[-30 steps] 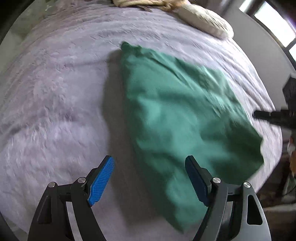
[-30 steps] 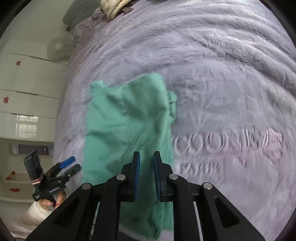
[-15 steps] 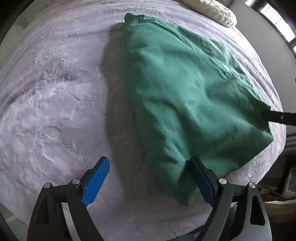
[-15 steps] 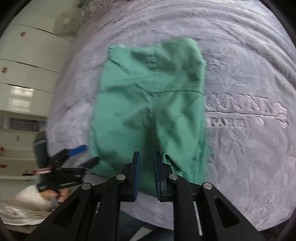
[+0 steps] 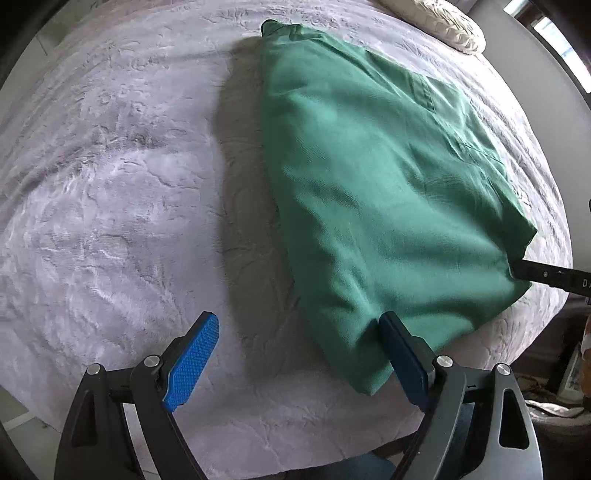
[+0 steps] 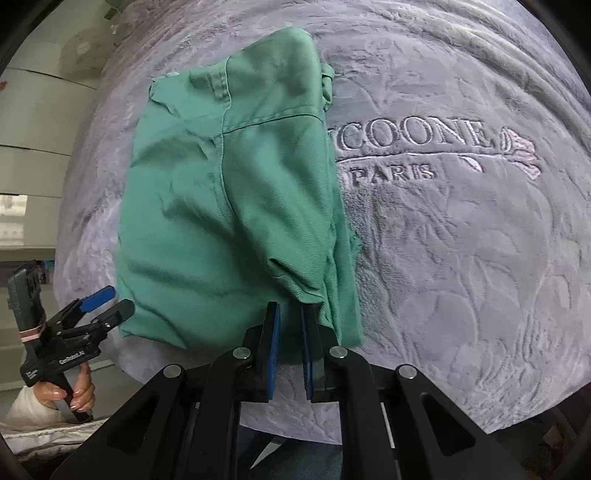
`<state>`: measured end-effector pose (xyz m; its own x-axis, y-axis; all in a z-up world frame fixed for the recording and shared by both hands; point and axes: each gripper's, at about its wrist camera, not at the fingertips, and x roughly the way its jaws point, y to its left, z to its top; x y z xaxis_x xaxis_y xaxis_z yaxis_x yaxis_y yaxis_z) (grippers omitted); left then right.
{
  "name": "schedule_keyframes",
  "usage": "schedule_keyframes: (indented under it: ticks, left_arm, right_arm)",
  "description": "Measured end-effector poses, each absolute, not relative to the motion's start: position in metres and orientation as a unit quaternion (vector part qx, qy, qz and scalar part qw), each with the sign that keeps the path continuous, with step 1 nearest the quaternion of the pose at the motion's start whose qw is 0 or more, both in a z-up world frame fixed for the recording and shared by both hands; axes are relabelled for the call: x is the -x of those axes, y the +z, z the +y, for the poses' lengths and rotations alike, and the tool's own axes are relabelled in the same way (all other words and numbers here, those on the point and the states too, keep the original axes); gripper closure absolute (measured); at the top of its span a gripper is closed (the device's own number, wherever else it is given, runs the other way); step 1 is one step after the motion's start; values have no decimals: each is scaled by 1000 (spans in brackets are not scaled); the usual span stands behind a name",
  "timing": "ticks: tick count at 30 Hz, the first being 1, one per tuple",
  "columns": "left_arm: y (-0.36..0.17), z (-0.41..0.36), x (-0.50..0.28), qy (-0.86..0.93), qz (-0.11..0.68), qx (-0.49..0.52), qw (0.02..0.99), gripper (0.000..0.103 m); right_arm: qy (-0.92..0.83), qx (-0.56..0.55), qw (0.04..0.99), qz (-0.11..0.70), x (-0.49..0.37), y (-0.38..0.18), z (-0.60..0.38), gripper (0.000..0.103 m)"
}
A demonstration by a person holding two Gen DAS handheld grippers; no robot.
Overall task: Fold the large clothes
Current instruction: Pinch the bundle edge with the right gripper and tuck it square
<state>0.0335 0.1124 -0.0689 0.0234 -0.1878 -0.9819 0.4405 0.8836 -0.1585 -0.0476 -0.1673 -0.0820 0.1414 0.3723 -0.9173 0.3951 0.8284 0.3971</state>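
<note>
A green garment (image 5: 376,192) lies folded on the grey plush bedspread (image 5: 110,206), near the bed's front edge. My left gripper (image 5: 295,354) is open wide, its right blue finger (image 5: 400,350) touching the garment's near corner. It also shows in the right wrist view (image 6: 107,302) at the left. My right gripper (image 6: 290,343) is nearly shut, with a narrow gap between the pads, at the garment's (image 6: 229,206) near hem; I cannot tell whether cloth is pinched. Its black tip (image 5: 546,275) meets the garment's right corner in the left wrist view.
The bedspread has an embroidered logo (image 6: 417,151) right of the garment. A cream pillow (image 5: 439,26) lies at the far end. White cupboards (image 6: 33,122) stand to the left. The bed's front edge (image 6: 369,428) is just below my right gripper.
The garment was dragged toward the bed's front edge and spread flatter. Both grippers pulled back with it; the left has stayed open, the right has stayed nearly shut.
</note>
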Motion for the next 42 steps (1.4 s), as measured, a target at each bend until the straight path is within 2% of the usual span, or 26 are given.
schedule_keyframes:
  ticks: [15,18,28,30,31,32,36,38,42]
  left_arm:
    - [-62,119,-31,-212,666,-98,709,14]
    - [-64,113,-33,-211,666,-100,708,14]
    - [-66,106,-42,-218,669,-113,701,14]
    - [-66,103,-42,-218,668,-116,702,14]
    - [-66,102,-43,-219,667,-119,702,14]
    - [-66,101,-43,-219,666,-121,702,14]
    - [-66,99,-45,-219,664,-125,704,14]
    - [-66,97,-46,-217,664,-126,704,14]
    - [-65,94,-47,-216,663,-126,705,14]
  right_arm:
    - [-11,-291,682,671,52,-94,-170,93]
    - [-6,-295,680,672,52,-90,-170,89]
    - [-5,-301,704,643,55,-56,-174,88]
    - [-6,-302,724,620,55,-41,-177,77]
    - [-13,-300,736,607,53,-33,-180,60]
    - [-18,-298,743,599,51,-29,-182,54]
    - [-53,-304,739,600,35,-37,-193,55]
    - [-68,-301,719,623,24,-57,-197,69]
    - [-87,-269,694,662,15,-97,-205,70]
